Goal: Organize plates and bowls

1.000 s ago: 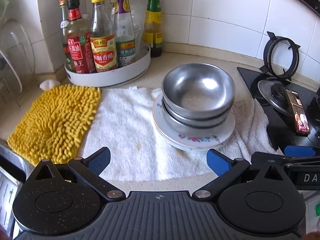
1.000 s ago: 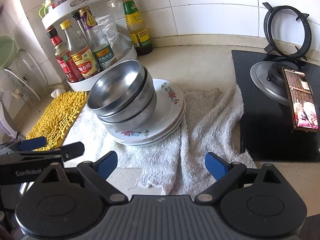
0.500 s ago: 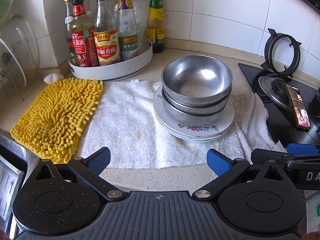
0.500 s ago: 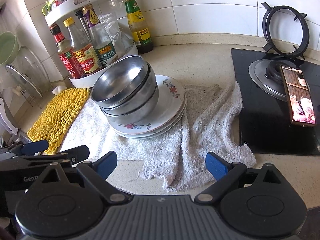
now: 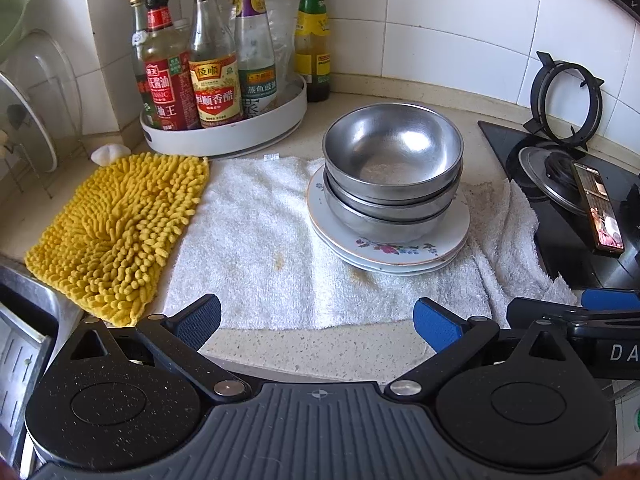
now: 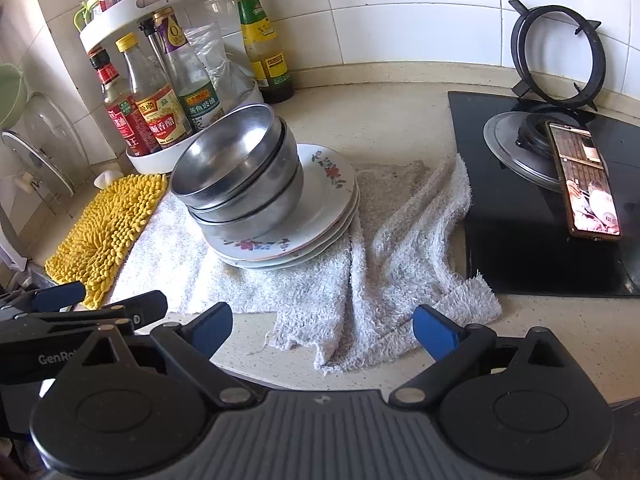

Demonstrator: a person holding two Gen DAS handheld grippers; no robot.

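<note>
Steel bowls (image 5: 392,168) sit nested on floral plates (image 5: 394,246) on the white towel (image 5: 260,248), mid-worktop. Left tool (image 5: 317,316) and right tool (image 6: 323,326) hang spread, empty. Best pinch the top bowl's near rim and lift straight up.

Silver metal bowls (image 5: 392,152) sit nested on white plates (image 5: 400,250) painted with red and purple flowers (green leaves too), over a white towel (image 5: 260,248) marked with yellowish stains. A bright yellow mat (image 5: 116,224) lies alongside, near a black stove (image 6: 532,240).
</note>
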